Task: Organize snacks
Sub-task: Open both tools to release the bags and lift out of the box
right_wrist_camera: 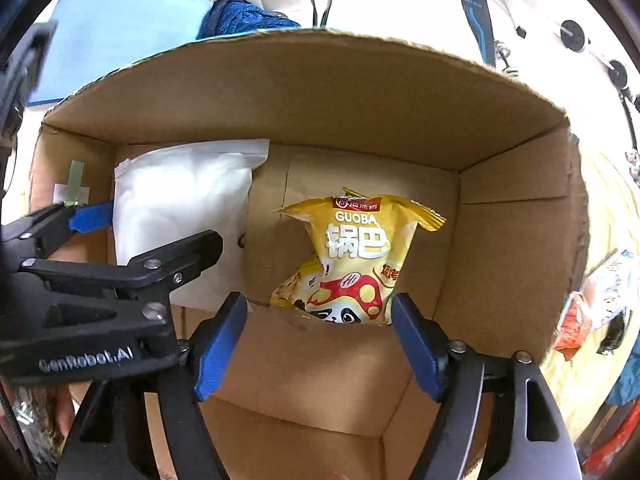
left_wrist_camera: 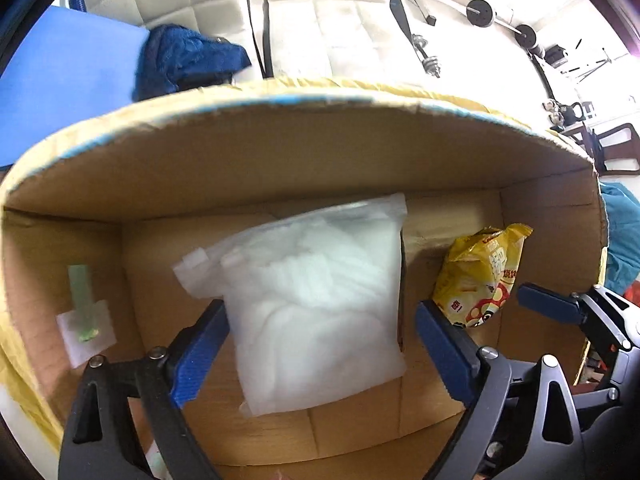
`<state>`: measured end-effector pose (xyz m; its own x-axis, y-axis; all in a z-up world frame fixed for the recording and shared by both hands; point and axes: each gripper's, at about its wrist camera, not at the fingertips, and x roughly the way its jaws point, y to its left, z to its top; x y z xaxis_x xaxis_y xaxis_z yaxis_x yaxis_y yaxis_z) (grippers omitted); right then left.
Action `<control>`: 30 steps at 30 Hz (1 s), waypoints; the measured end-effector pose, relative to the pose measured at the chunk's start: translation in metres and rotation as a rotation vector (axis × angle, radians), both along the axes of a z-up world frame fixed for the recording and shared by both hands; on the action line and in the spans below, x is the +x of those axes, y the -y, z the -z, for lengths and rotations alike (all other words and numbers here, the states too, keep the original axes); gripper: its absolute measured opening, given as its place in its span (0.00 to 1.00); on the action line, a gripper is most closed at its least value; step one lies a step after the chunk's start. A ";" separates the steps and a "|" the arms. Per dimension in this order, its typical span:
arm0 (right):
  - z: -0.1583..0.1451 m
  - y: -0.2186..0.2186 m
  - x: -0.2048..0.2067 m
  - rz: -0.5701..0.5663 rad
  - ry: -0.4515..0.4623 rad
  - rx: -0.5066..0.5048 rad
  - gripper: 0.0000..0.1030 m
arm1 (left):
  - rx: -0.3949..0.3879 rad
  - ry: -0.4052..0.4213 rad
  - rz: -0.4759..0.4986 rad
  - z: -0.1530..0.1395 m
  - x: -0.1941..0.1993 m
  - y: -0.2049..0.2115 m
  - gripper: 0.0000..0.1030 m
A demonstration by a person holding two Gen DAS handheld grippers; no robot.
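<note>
A cardboard box (left_wrist_camera: 280, 152) (right_wrist_camera: 304, 88) fills both views. Inside it lies a white frosted pouch (left_wrist_camera: 316, 300) (right_wrist_camera: 180, 216) on the left and a yellow Guoba snack bag (right_wrist_camera: 356, 260) (left_wrist_camera: 480, 276) on the right. My left gripper (left_wrist_camera: 320, 312) hangs open over the pouch, its blue pads either side and apart from it. My right gripper (right_wrist_camera: 320, 304) is open just above the yellow bag, not gripping it. The left gripper (right_wrist_camera: 148, 228) also shows at the left of the right wrist view.
More snack packets (right_wrist_camera: 600, 308) lie outside the box at the right on a yellow cloth. A blue mat (left_wrist_camera: 68, 80) and a dark blue cloth (left_wrist_camera: 188, 56) lie behind the box. Exercise weights (left_wrist_camera: 480, 12) stand at the far right.
</note>
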<state>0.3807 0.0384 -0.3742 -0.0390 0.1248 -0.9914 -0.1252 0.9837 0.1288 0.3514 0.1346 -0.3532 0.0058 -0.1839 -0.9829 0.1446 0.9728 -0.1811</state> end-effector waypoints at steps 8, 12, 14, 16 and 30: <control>-0.014 0.007 -0.003 0.030 0.036 -0.032 0.91 | -0.022 0.068 -0.077 -0.021 -0.015 -0.010 0.98; -0.024 0.009 -0.024 0.046 0.066 -0.046 0.99 | -0.019 0.117 -0.096 -0.035 -0.027 -0.016 0.98; -0.030 0.014 -0.038 0.055 0.091 -0.047 0.99 | -0.002 0.157 -0.096 -0.048 -0.037 -0.017 0.98; -0.041 0.015 -0.053 0.060 0.110 -0.045 0.99 | 0.007 0.191 -0.097 -0.062 -0.050 -0.018 0.98; -0.123 0.027 -0.137 0.087 0.278 -0.029 0.99 | 0.025 0.345 -0.168 -0.138 -0.130 -0.018 0.98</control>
